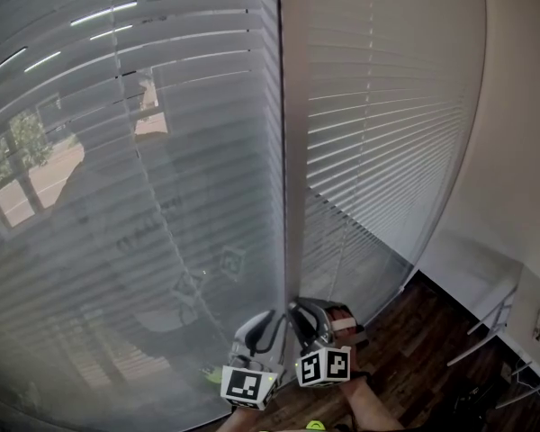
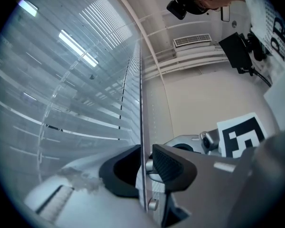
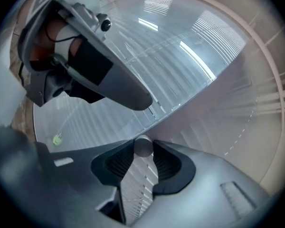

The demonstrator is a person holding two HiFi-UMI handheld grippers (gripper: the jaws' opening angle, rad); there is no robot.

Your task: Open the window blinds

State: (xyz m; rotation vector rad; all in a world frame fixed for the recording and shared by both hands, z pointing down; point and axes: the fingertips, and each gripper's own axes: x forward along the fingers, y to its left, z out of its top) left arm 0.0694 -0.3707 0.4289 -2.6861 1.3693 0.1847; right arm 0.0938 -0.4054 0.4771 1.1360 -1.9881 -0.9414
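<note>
Left gripper (image 2: 143, 164): jaws apart, clear tilt wand (image 2: 141, 103) runs upright between them, seems not squeezed, but view there is poor. Right gripper (image 3: 143, 151): jaws clamped on round grey end of tilt wand. Grippers close, side by side. Window blinds (image 1: 162, 151) just ahead of both, rising above them, nearly shut.

No whole word can be read; square black-and-white markers stand on the left cube (image 1: 248, 386) and the right cube (image 1: 324, 365).
</note>
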